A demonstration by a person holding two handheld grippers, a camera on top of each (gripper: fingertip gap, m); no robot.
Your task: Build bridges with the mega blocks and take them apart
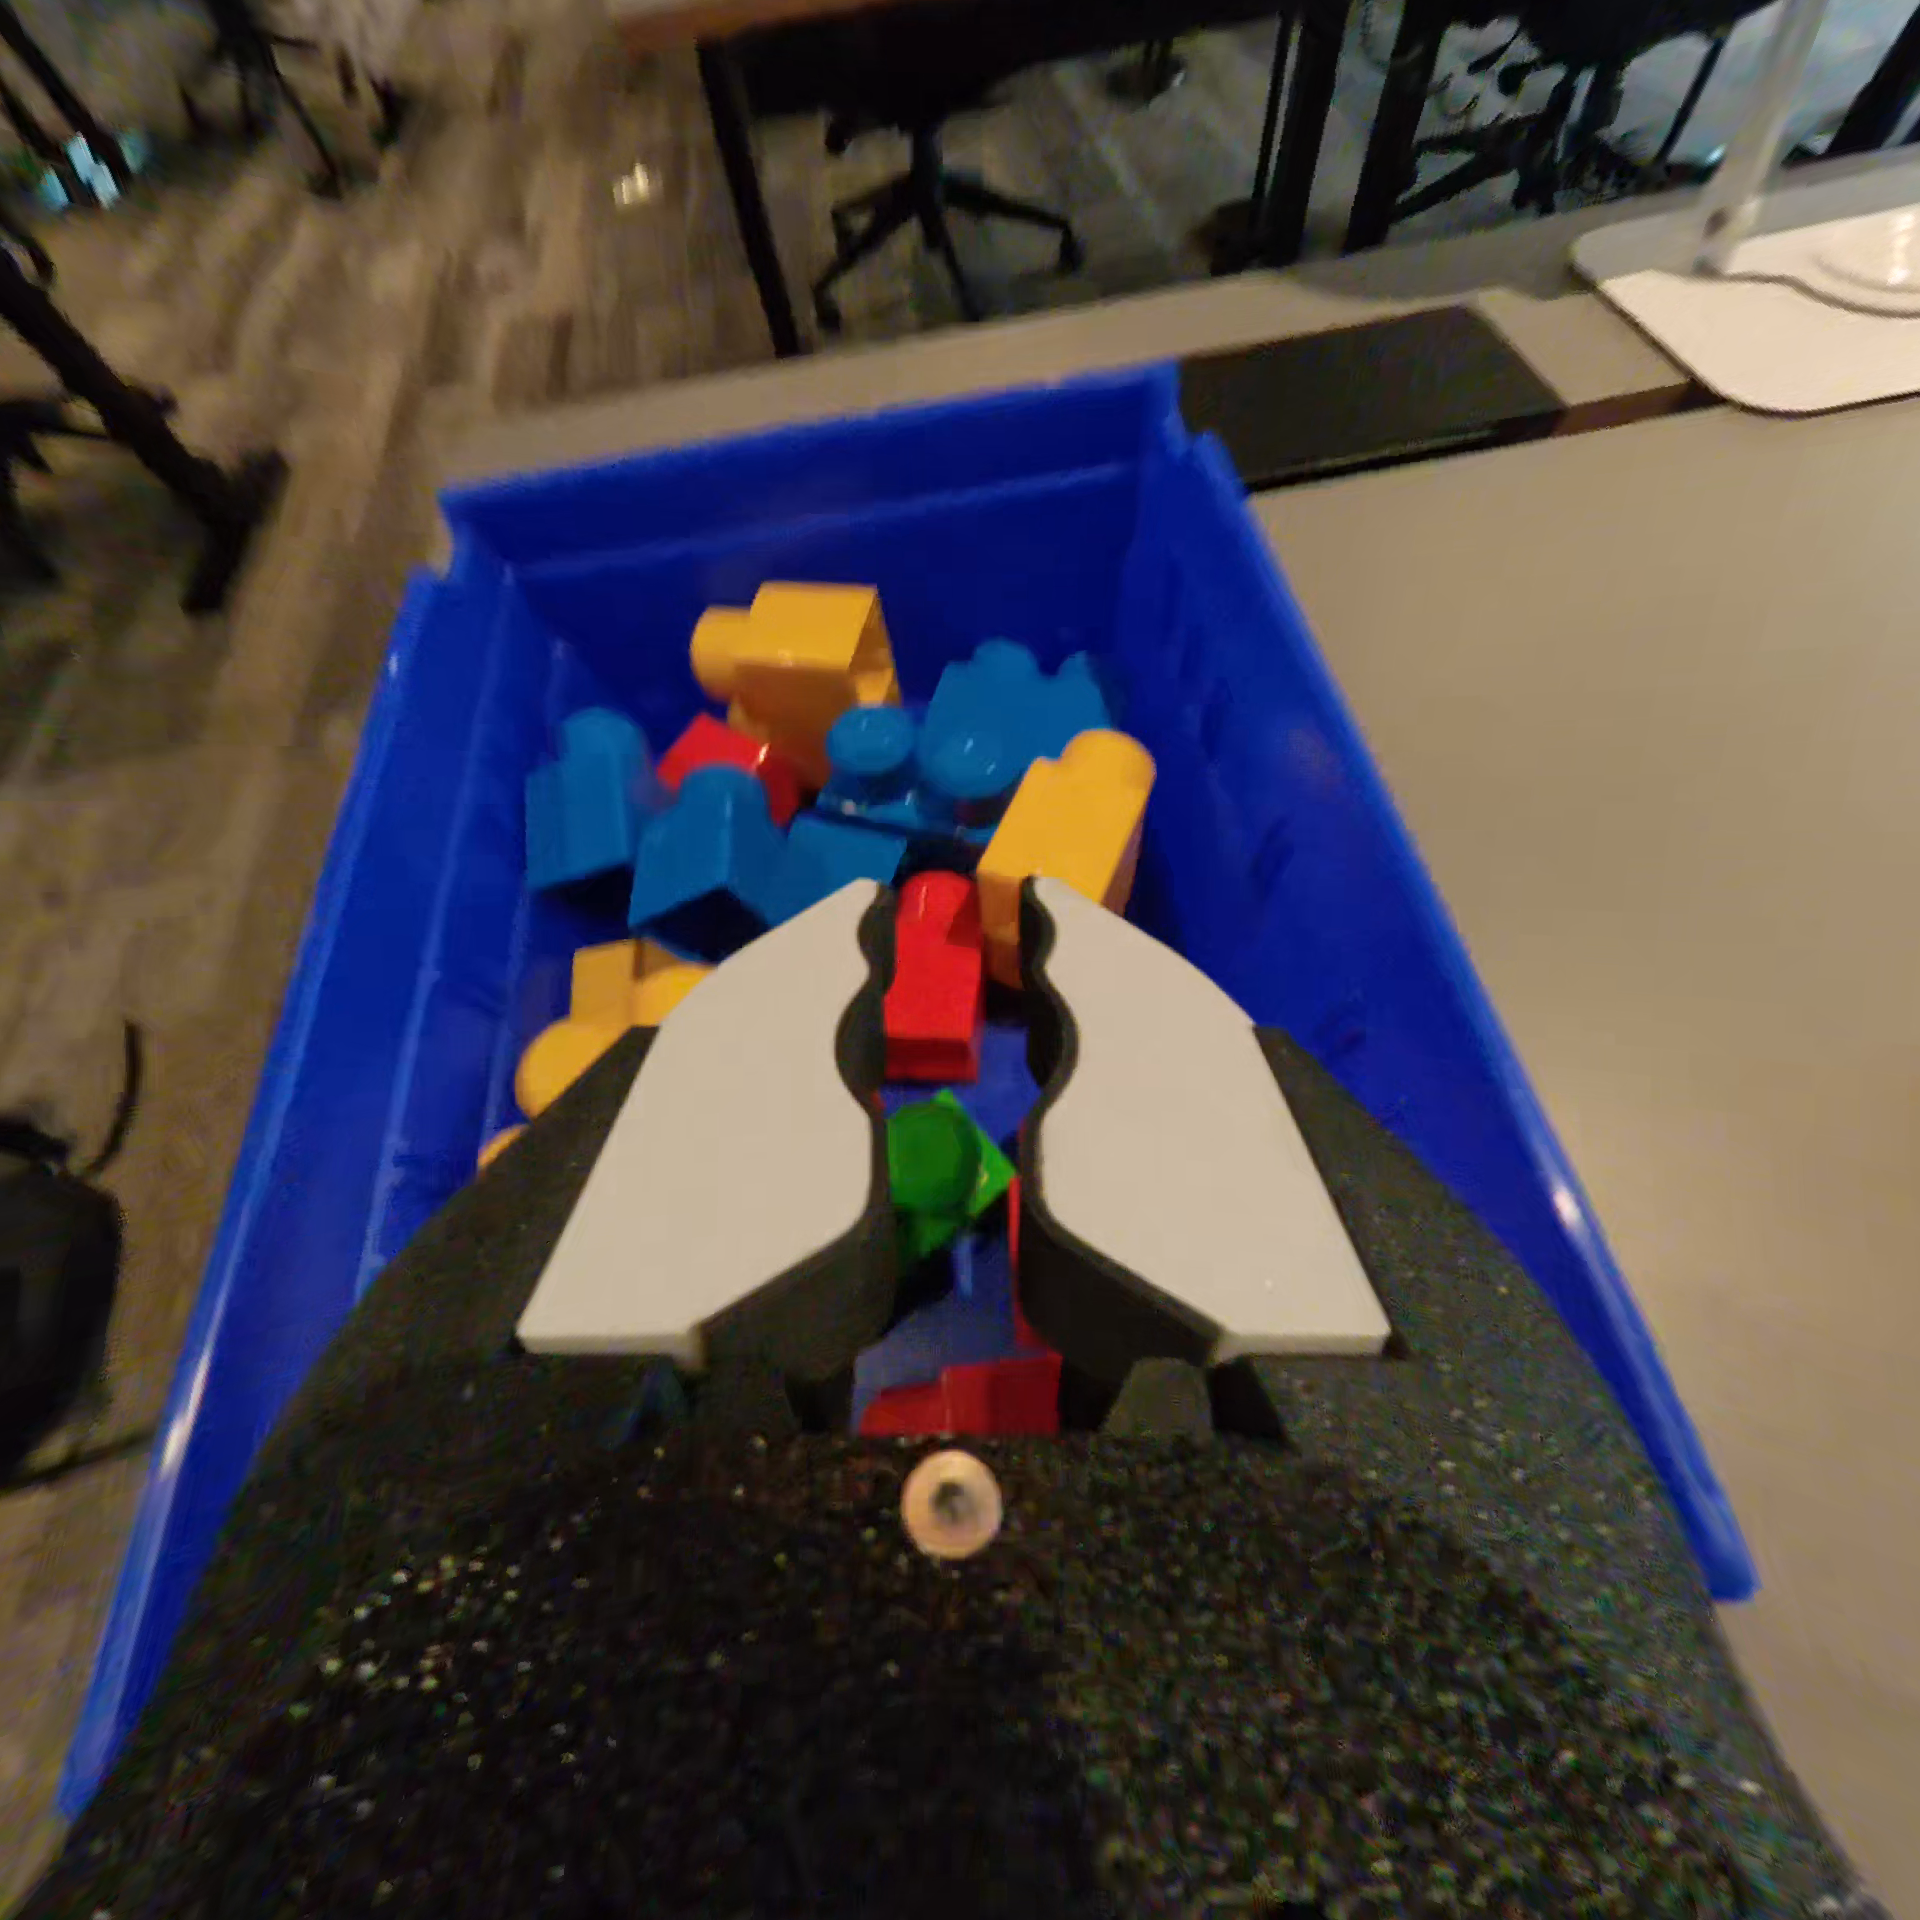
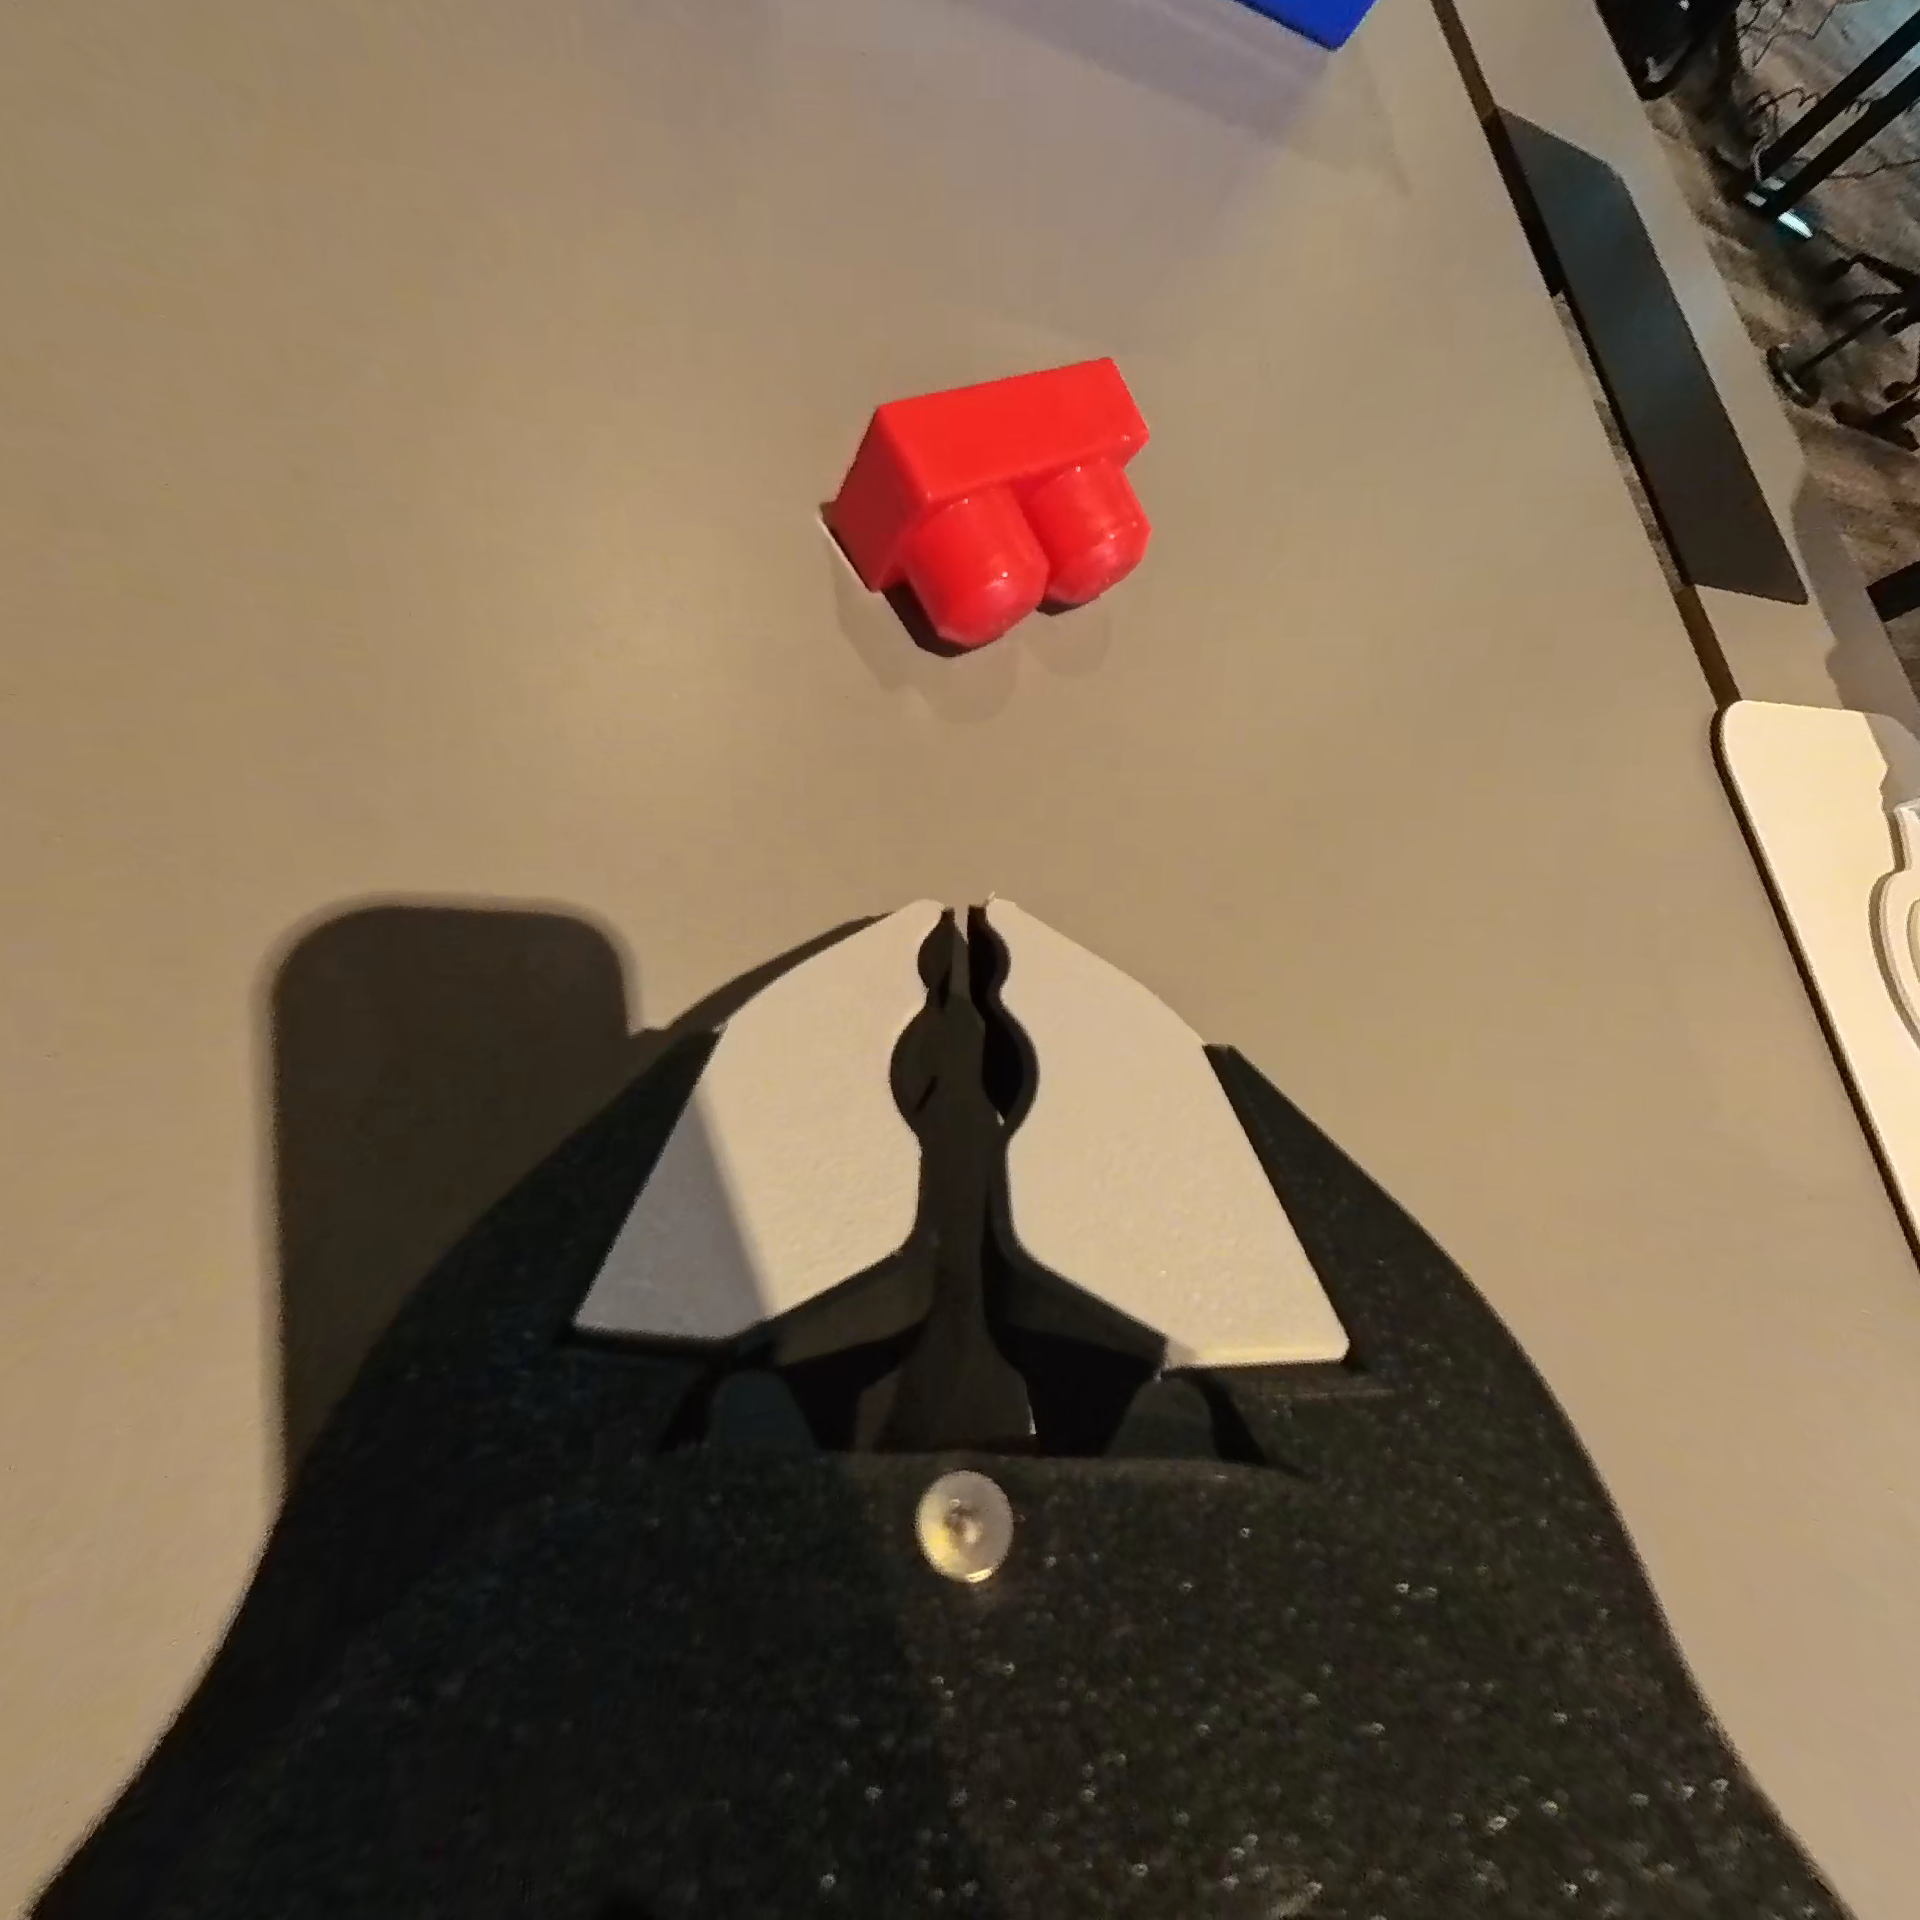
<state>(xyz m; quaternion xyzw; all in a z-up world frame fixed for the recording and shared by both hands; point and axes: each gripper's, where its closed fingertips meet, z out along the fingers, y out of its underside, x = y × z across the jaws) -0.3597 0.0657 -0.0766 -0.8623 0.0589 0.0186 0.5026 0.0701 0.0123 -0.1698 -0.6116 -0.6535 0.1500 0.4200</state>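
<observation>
In the left wrist view a blue bin (image 1: 1299, 831) holds several loose mega blocks in blue, yellow, red and green. My left gripper (image 1: 951, 894) hangs over the bin with its jaws a block's width apart. A red block (image 1: 930, 987) and a green block (image 1: 940, 1164) show through the gap; neither looks clamped. In the right wrist view a red two-stud block (image 2: 987, 488) lies on its side on the grey table (image 2: 416, 416), studs toward me. My right gripper (image 2: 966, 912) is shut and empty, a short way in front of that block.
The bin stands at the table's left edge, with floor, chairs and desk legs beyond. A black mat (image 1: 1361, 390) and a white lamp base (image 1: 1766, 312) lie at the far right. A corner of the blue bin (image 2: 1309, 16) shows at the top of the right wrist view. Tip to tip, the grippers are about 45 cm apart.
</observation>
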